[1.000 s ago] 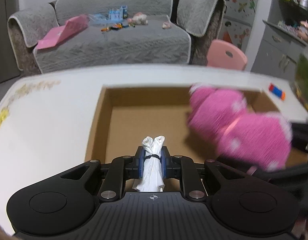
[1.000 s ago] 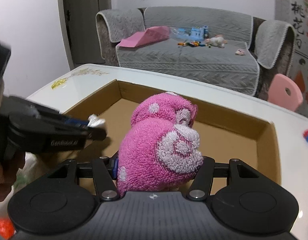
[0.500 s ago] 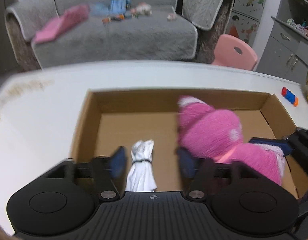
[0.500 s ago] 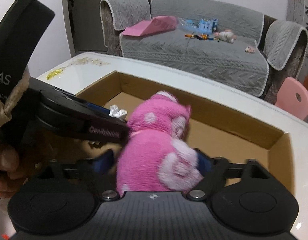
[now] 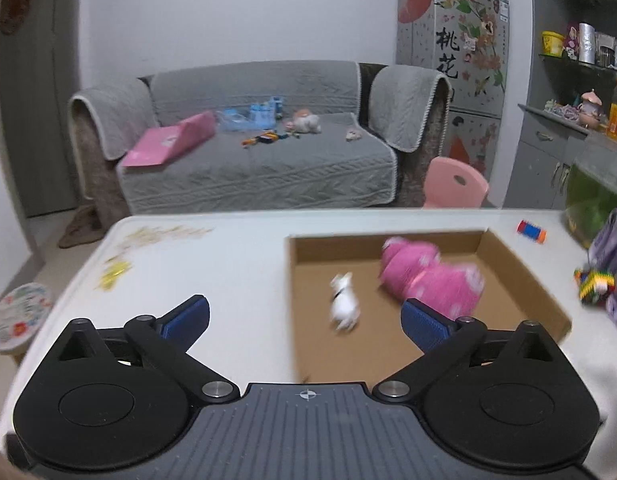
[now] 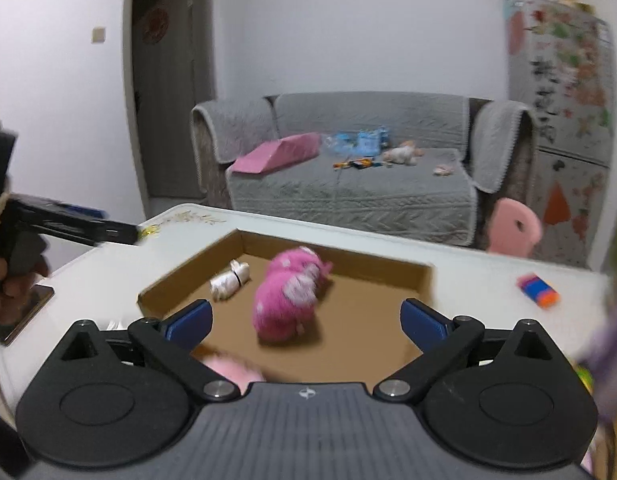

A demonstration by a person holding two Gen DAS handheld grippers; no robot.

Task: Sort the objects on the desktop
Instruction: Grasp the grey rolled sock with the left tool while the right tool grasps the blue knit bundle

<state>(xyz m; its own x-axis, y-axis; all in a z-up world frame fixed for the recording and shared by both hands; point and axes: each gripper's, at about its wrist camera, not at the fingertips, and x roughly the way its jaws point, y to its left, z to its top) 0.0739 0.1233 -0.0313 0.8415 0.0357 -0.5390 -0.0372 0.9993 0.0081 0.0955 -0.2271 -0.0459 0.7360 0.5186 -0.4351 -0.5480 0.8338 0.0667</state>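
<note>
A living room with a grey sofa at the back; in front of it a white table carries an open cardboard box, the landmark for everything here.

Inside the box lie two things: one white bundle tied with a dark band, and beside it, toward the box's right, one pink plush. Both rest on the box floor, free of any grip.

The left gripper hangs short of the box's near-left corner, its jaws having just spread wide, nothing between them. The right gripper hangs over the box's near edge, its jaws likewise just opened wide and empty; the plush lies beyond its blue pads, apart from them.

Outside the box, past its right wall, sits one red-and-blue cylinder. Nearer the right table edge are a multicoloured block and a purple thing, too blurred to name. Another pink soft thing shows below the box's near edge.

Risks, as I judge them: the frames are blurred, so a hasty reach could clip the box wall and shift it, or nudge the cylinder, which would roll off the table.
</note>
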